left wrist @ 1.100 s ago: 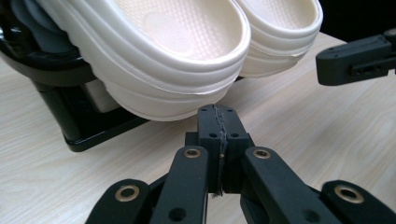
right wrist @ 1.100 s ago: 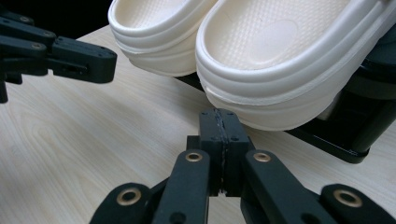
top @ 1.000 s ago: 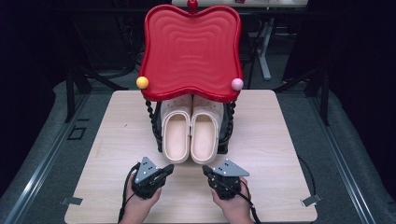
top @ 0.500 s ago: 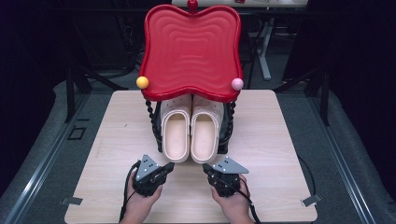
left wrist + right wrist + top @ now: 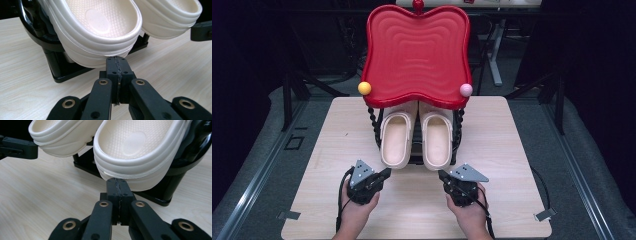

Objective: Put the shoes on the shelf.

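Grippers sitting clenched, empty: left gripper (image 5: 384, 173) pointing at left clog (image 5: 395, 139) heel, right gripper (image 5: 442, 175) at right clog (image 5: 436, 140), both on black rack (image 5: 58, 72).

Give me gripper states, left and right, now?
Left gripper: shut, empty, tips just short of the left shoe heel.
Right gripper: shut, empty, tips just short of the right shoe heel.
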The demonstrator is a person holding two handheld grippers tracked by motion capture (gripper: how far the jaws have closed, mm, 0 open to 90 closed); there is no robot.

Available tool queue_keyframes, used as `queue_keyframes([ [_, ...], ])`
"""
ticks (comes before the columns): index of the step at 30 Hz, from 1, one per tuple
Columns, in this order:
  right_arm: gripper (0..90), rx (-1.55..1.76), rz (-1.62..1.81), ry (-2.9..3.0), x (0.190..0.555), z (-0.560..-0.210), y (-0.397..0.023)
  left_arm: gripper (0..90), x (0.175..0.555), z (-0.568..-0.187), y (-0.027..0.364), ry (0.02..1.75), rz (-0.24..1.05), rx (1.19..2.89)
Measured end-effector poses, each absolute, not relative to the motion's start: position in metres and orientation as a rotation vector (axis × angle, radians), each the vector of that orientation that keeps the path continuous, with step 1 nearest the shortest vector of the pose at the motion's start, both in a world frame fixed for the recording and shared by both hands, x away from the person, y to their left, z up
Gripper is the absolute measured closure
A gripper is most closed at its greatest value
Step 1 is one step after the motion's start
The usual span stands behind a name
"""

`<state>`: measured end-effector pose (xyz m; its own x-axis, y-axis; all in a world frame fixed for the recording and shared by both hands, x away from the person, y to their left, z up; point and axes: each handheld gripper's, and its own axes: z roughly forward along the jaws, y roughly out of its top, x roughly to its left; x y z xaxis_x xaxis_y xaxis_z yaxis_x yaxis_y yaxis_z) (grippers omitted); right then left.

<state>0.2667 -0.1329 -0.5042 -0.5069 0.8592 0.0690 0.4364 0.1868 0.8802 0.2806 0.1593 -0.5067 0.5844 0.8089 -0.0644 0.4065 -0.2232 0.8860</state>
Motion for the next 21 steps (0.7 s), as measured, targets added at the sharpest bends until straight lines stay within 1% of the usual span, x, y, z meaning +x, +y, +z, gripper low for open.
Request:
queue_keyframes([
  [5, 90.0, 1.217, 1.261, 2.012, 0.274, -0.499, -0.135, 90.0, 0.287, -0.505, 0.160, 0.992, 0.528, 1.842],
  [21, 90.0, 1.207, 1.247, 2.018, 0.294, -0.491, -0.121, 90.0, 0.313, -0.489, 0.161, 1.011, 0.554, 1.823],
])
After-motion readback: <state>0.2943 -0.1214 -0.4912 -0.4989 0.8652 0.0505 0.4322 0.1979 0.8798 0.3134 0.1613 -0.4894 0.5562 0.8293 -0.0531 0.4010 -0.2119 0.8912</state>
